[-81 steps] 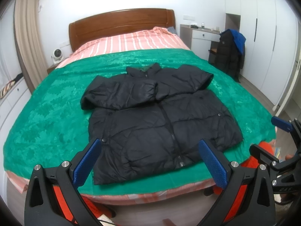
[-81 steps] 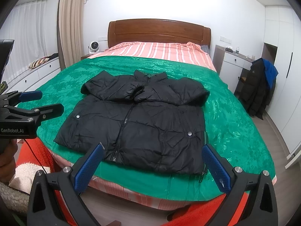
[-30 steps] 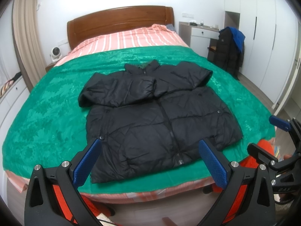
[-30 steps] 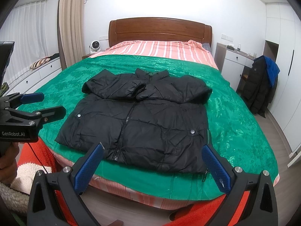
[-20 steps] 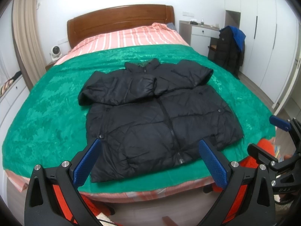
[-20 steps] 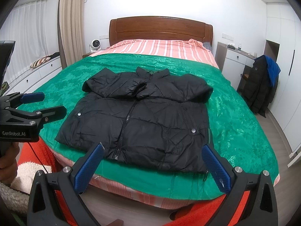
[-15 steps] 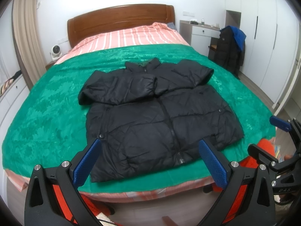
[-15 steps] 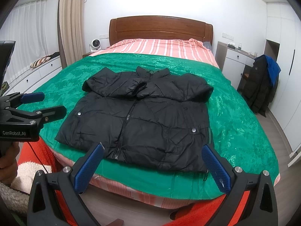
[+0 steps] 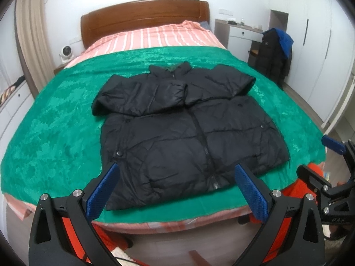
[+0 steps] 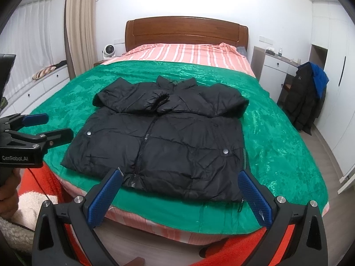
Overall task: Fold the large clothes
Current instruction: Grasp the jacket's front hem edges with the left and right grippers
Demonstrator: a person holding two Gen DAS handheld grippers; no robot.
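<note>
Bed [image 9: 66,115] under green blanket [image 10: 277,137], black puffer jacket [image 9: 188,133] flat near foot edge with sleeves folded across chest, bare blanket either side; left gripper [image 9: 175,190] and right gripper [image 10: 179,194] level before hem, jaws spread wide, empty.

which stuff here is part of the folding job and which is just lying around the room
Part of the job:
black puffer jacket
green blanket it lies on
left claw, open
right claw, open

Just lying about:
dark coat with blue hood
small white fan
white dresser
</note>
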